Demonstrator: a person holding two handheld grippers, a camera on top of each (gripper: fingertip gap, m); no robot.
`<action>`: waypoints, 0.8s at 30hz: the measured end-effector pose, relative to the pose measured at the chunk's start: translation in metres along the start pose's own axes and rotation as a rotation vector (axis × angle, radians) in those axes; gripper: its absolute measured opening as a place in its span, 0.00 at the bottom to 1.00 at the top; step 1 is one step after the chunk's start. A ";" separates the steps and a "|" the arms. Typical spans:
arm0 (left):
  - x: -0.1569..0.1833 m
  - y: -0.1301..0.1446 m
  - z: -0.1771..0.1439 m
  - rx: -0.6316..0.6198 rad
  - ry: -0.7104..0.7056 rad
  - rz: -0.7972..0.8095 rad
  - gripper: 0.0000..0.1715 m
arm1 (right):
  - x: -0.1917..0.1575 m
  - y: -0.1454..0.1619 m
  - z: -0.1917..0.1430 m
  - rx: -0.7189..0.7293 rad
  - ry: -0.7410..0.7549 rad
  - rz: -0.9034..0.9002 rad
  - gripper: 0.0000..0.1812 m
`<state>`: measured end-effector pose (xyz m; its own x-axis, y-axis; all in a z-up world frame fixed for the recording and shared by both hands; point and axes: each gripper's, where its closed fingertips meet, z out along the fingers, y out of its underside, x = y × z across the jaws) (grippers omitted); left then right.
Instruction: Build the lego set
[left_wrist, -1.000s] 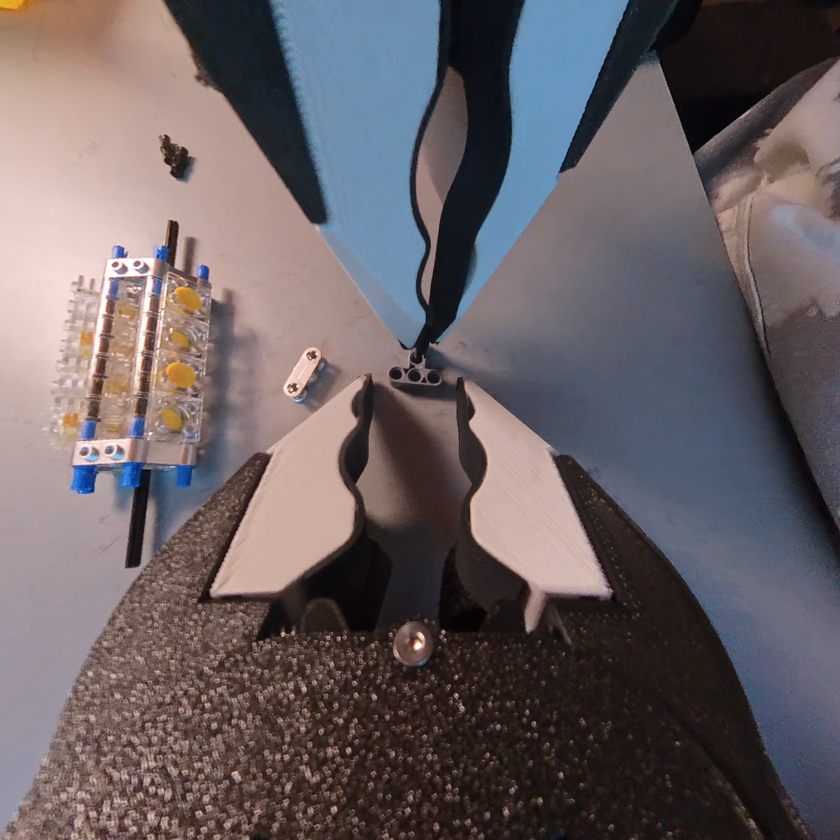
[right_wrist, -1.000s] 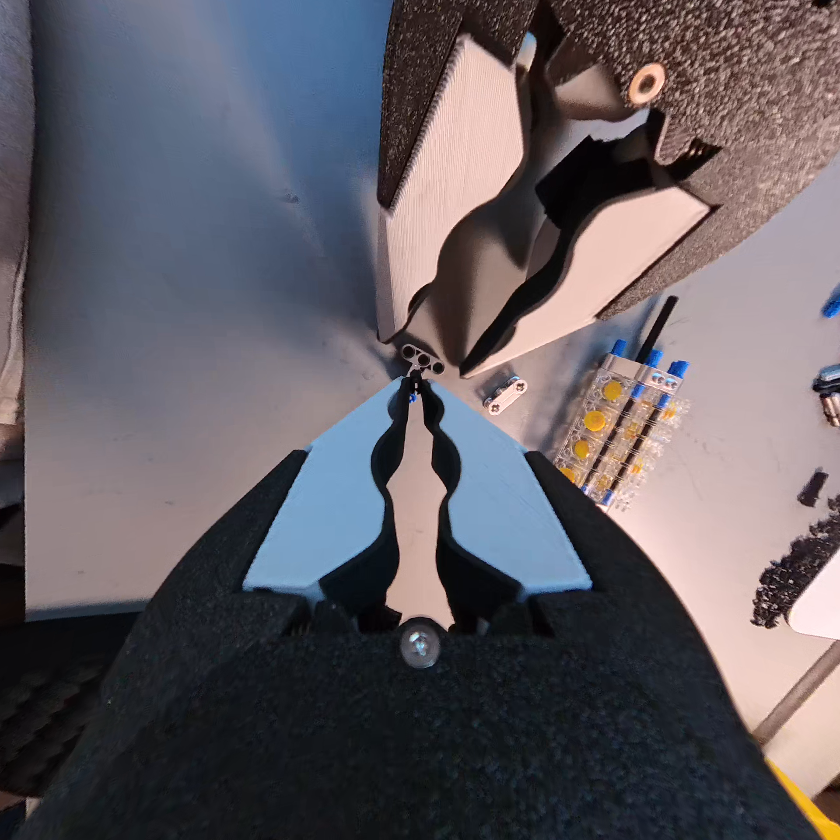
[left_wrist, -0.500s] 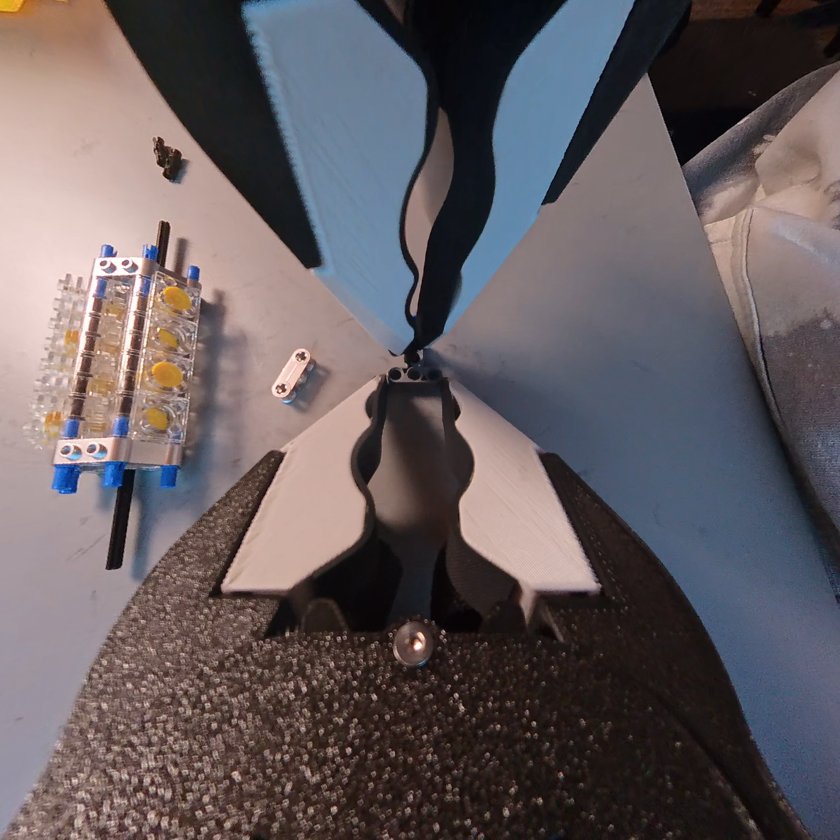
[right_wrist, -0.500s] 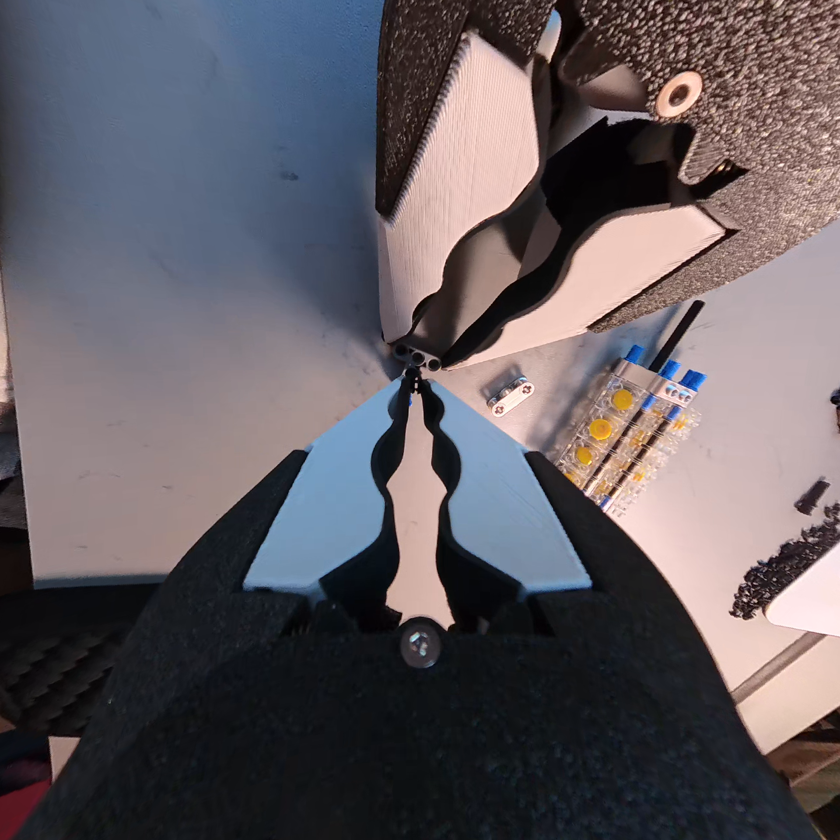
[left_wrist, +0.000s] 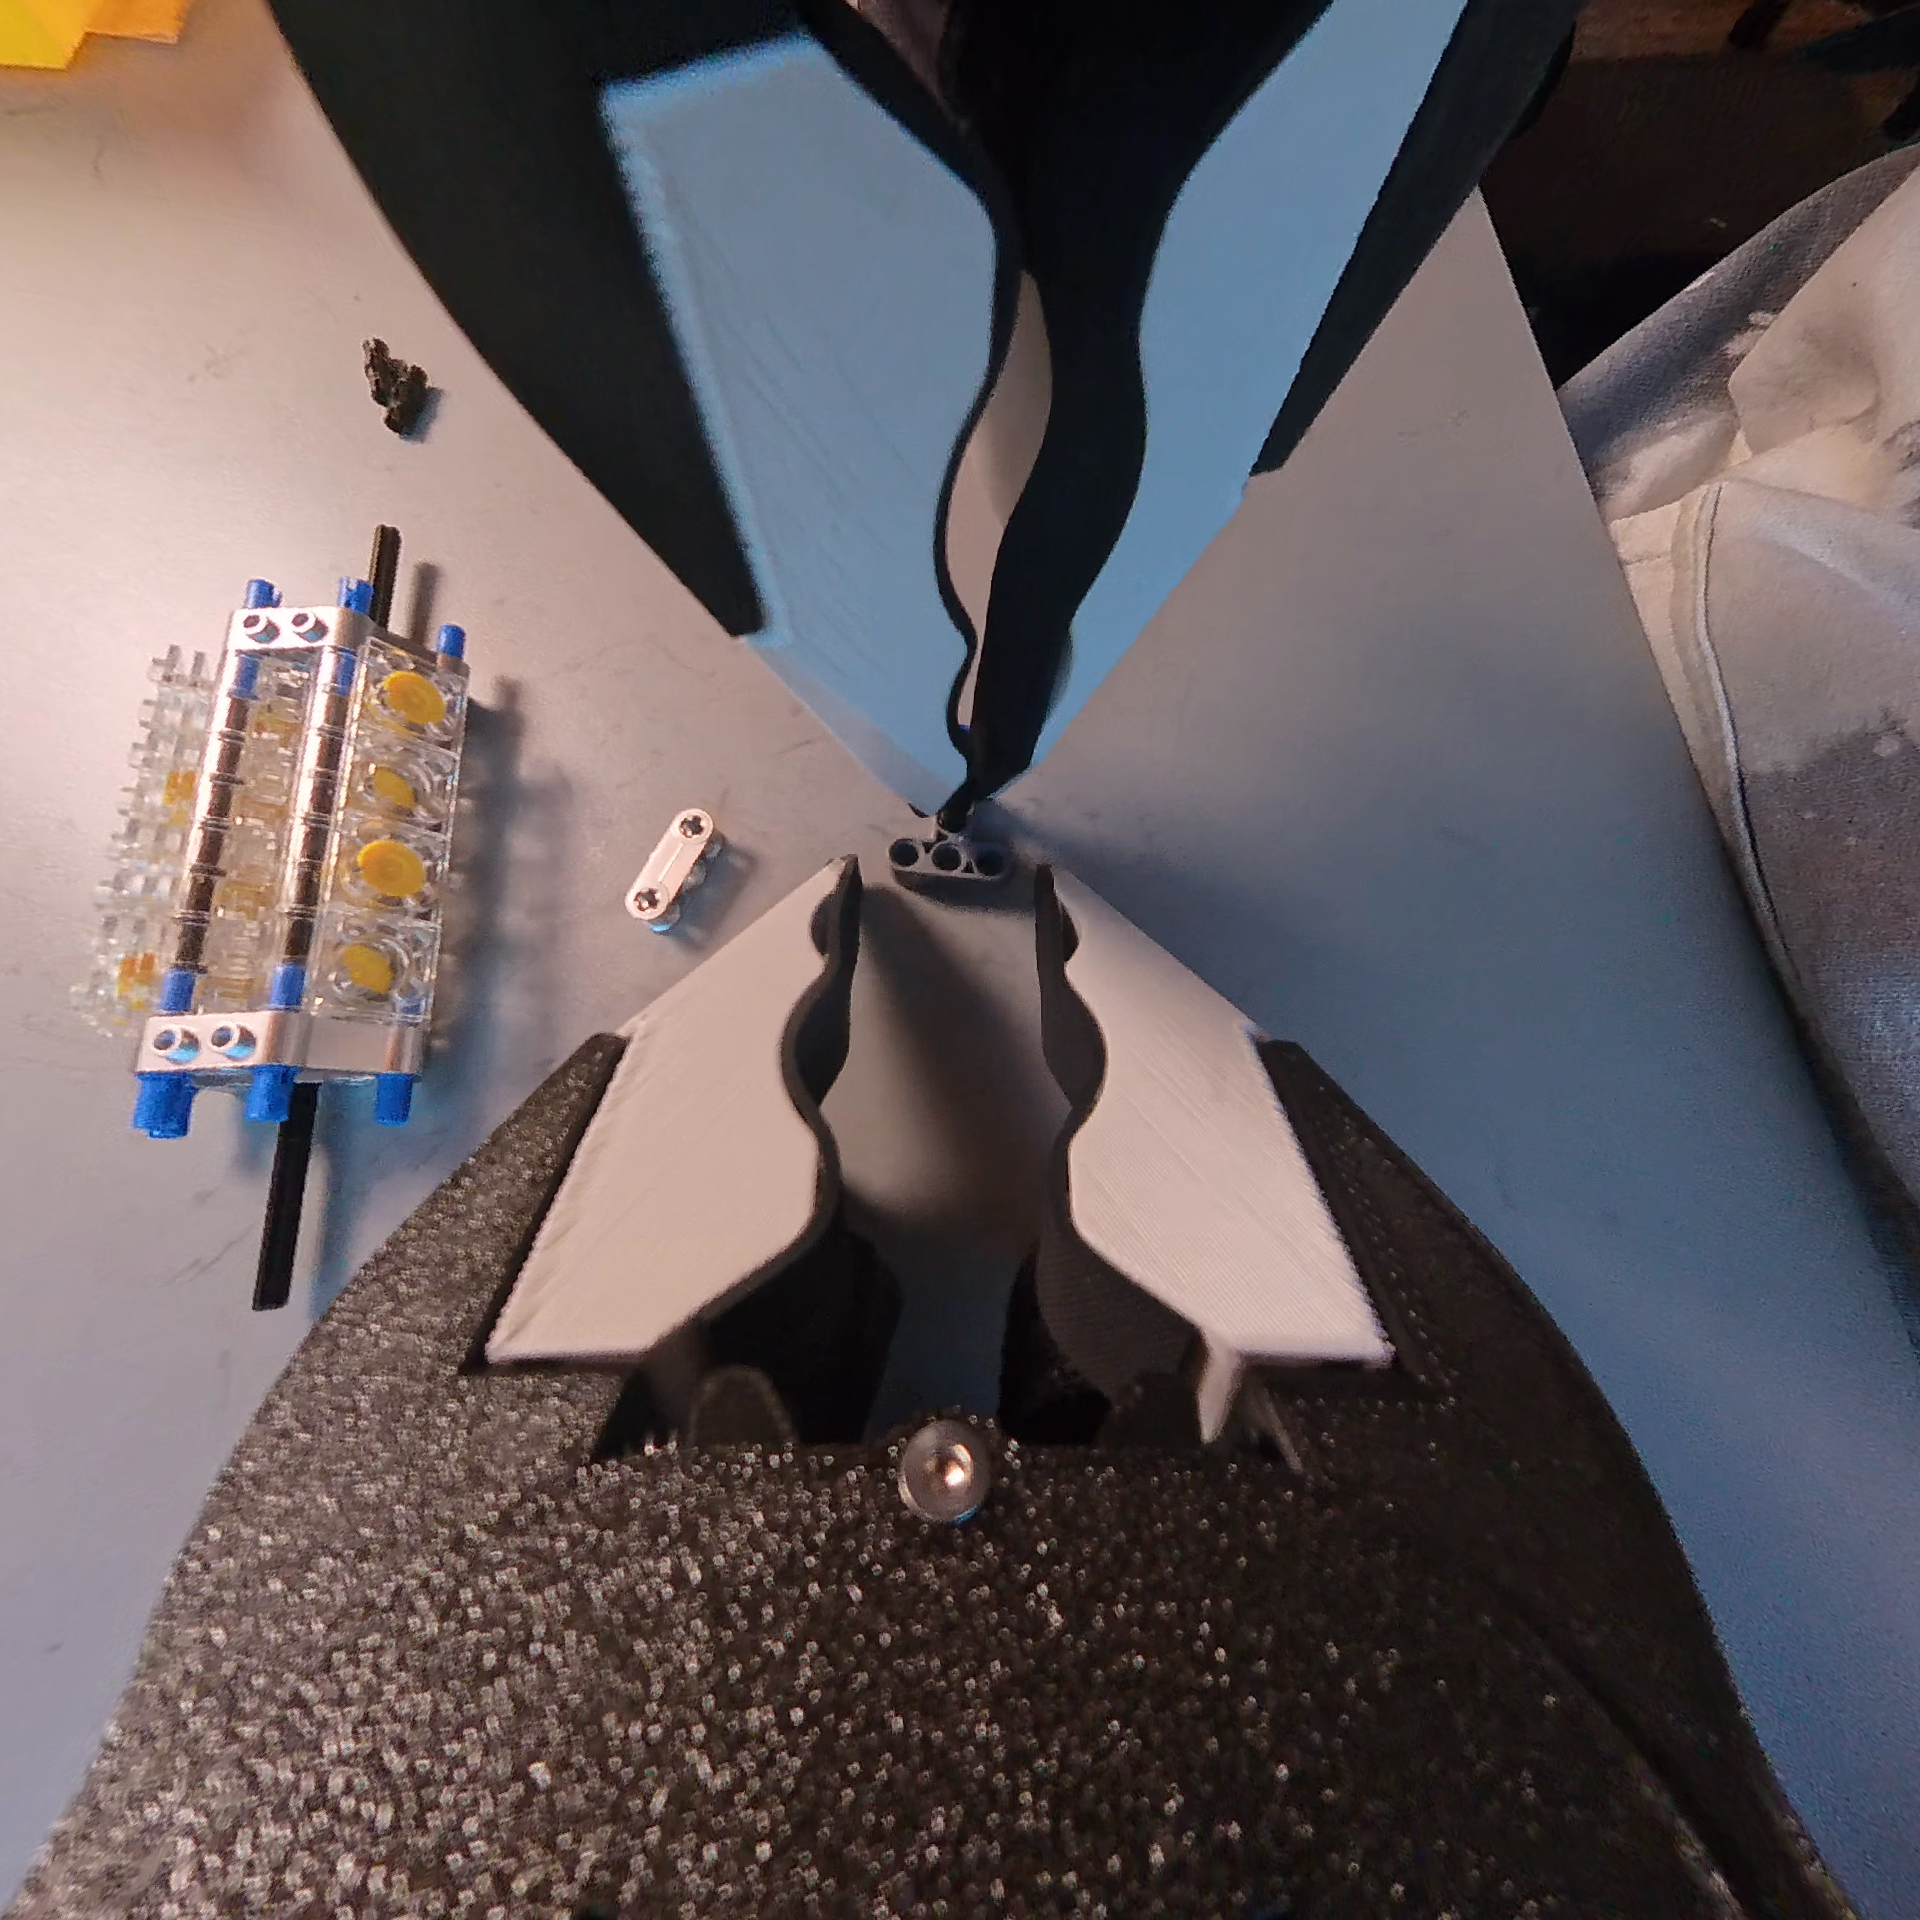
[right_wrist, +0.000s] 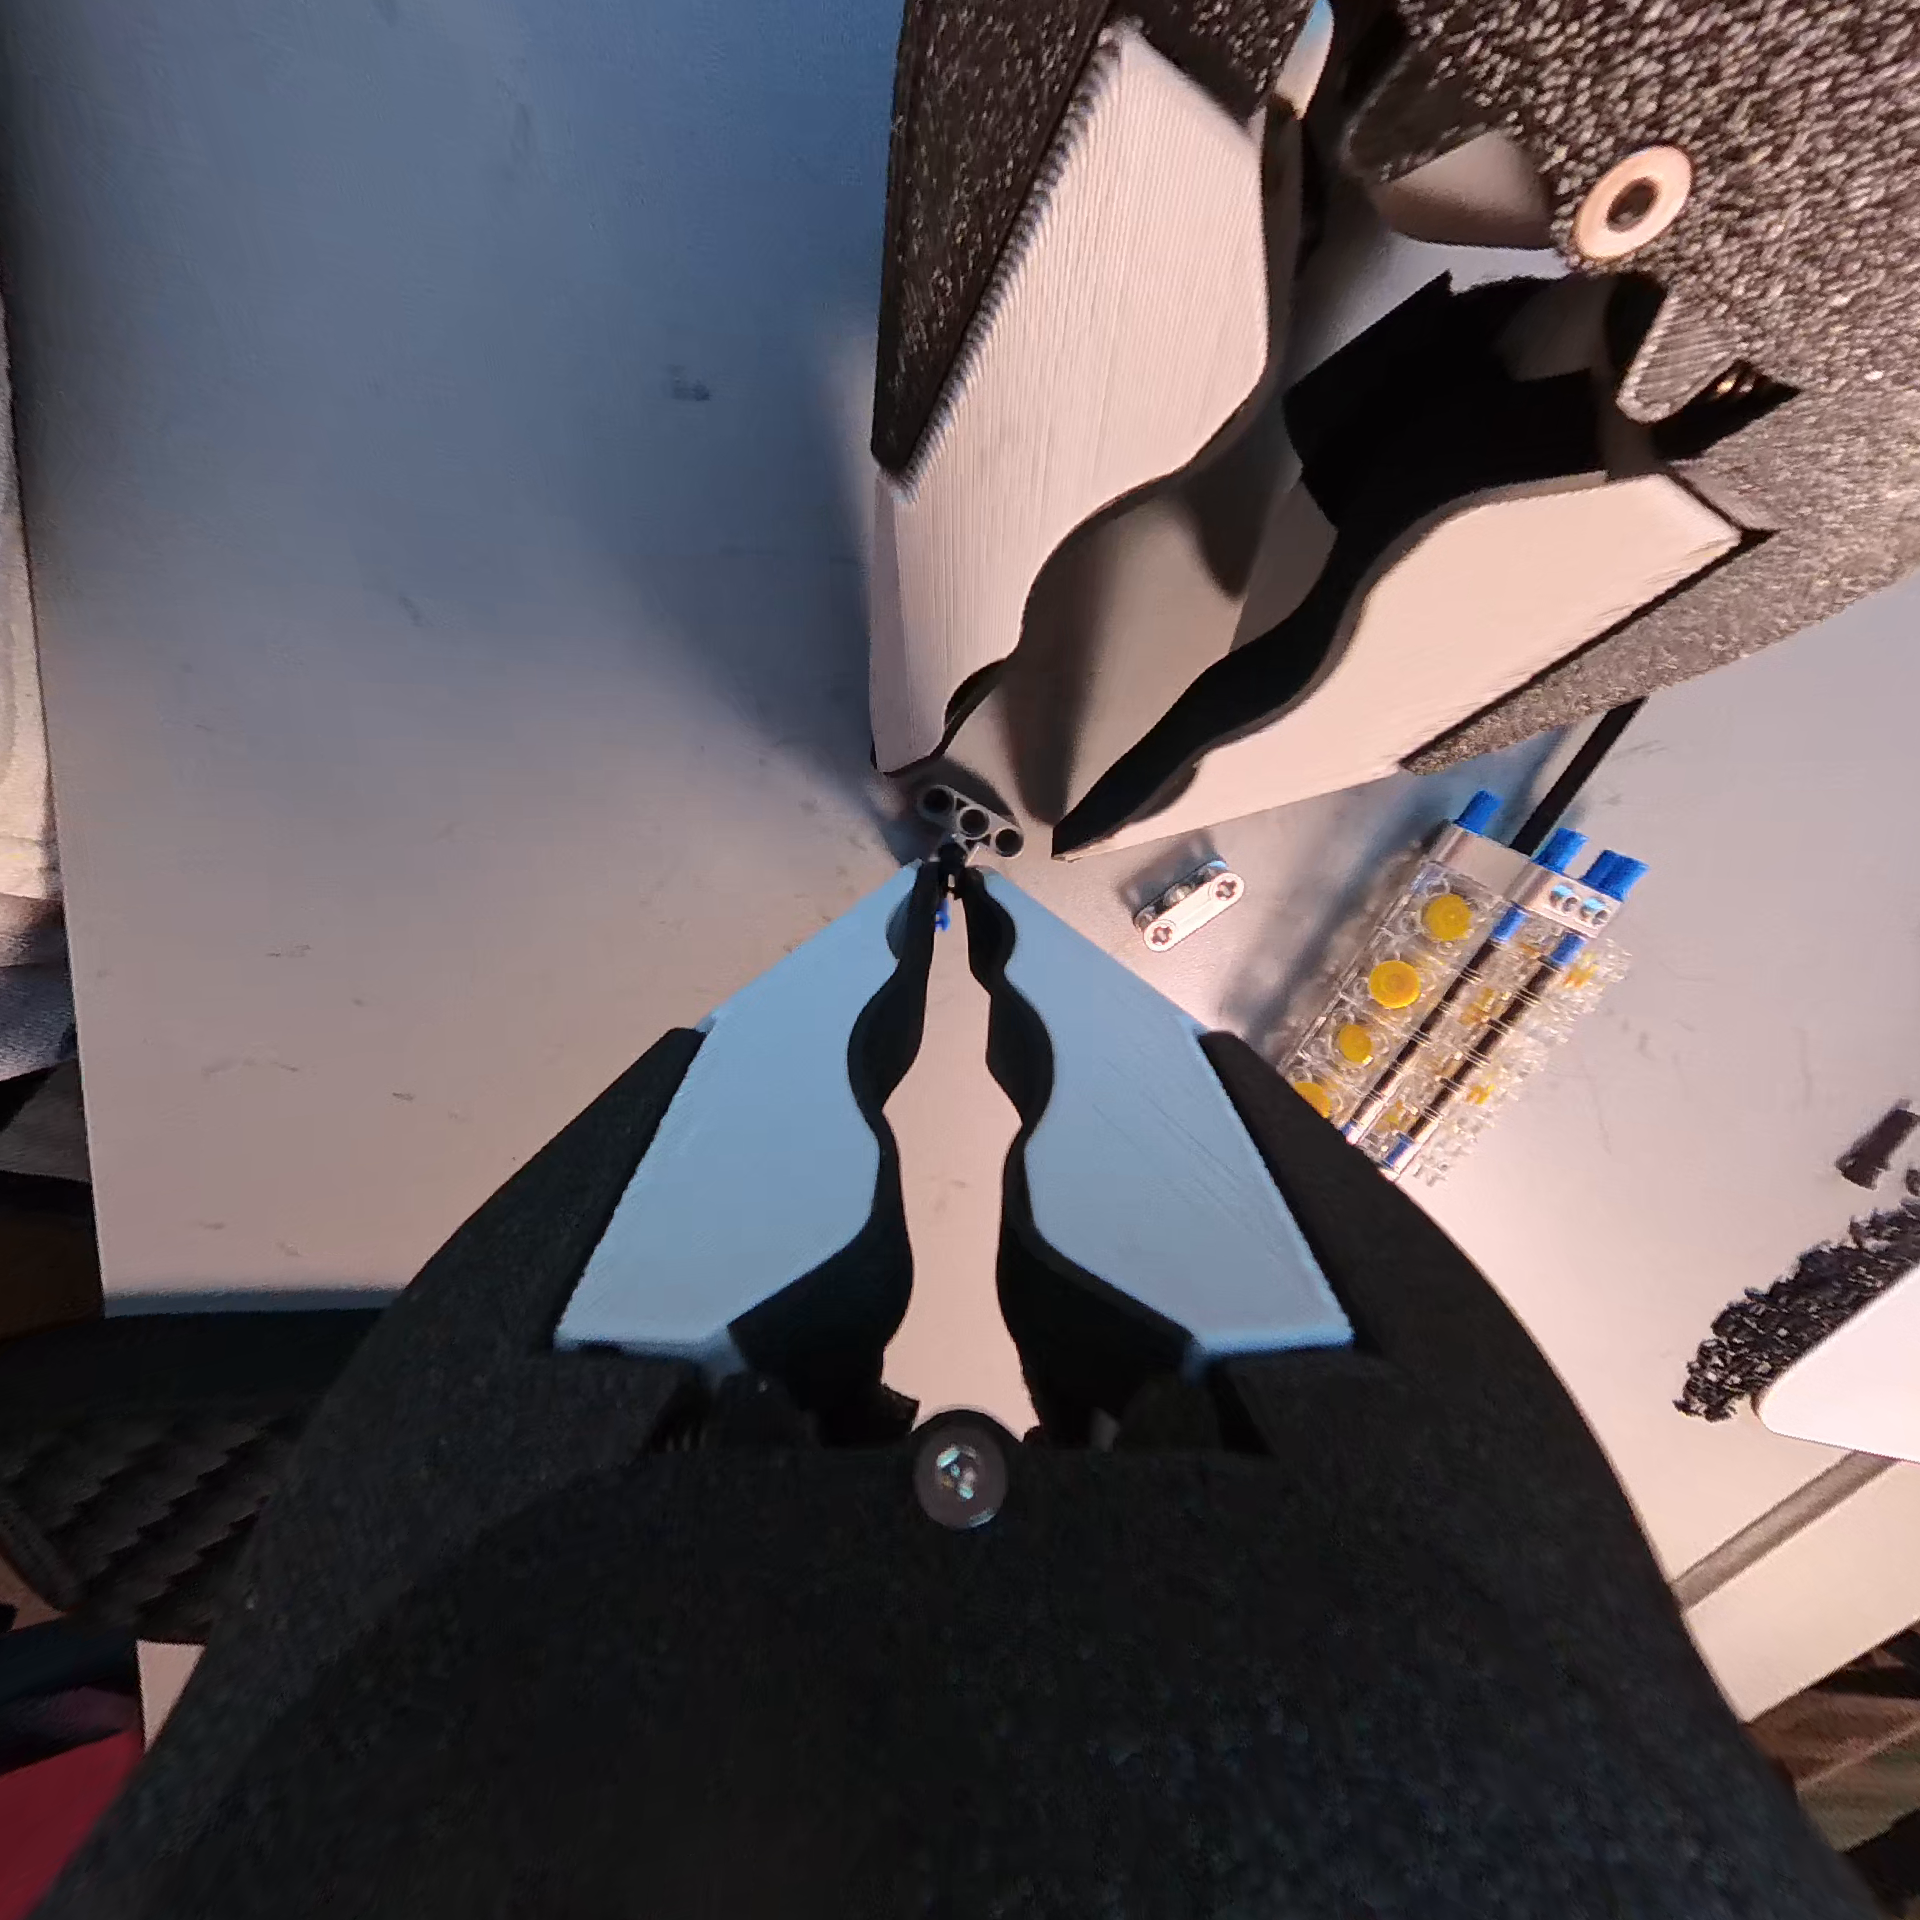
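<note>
My left gripper (left_wrist: 948, 883) has fingers spread, w/ the small grey 3-hole beam (left_wrist: 951, 858) sitting right at the tips, between them, not clamped. Beam's long axis runs across the gap, tip to tip; holes face up at the cam. It lies on the grey table (left_wrist: 1351, 831).

My right gripper (right_wrist: 948, 871) comes in from the opposite side, fingers pinched nearly together on a thin dark pin (right_wrist: 948, 860); a bit of blue shows by it. Pin tip touches or is just beside the beam's middle hole, can't tell which.

Off to one side: short light-grey 2-hole link (left_wrist: 673, 878) nearby, then a clear block assy w/ yellow discs + blue pins (left_wrist: 291, 842) farther out, well apart.
</note>
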<state>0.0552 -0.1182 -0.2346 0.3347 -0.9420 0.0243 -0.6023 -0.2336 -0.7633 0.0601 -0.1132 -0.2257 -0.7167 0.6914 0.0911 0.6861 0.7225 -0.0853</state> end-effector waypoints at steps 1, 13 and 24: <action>0.000 0.000 0.001 -0.002 -0.001 0.001 0.18 | 0.000 -0.001 0.000 0.006 -0.002 -0.001 0.01; 0.000 0.000 0.002 -0.009 0.023 -0.050 0.13 | 0.000 0.000 0.002 0.051 -0.029 0.022 0.01; -0.001 0.000 0.002 -0.006 0.025 -0.094 0.12 | -0.002 -0.001 0.006 0.118 -0.012 0.150 0.01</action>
<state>0.0567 -0.1171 -0.2357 0.3718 -0.9216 0.1117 -0.5734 -0.3226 -0.7531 0.0602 -0.1158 -0.2314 -0.6095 0.7907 0.0570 0.7664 0.6061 -0.2130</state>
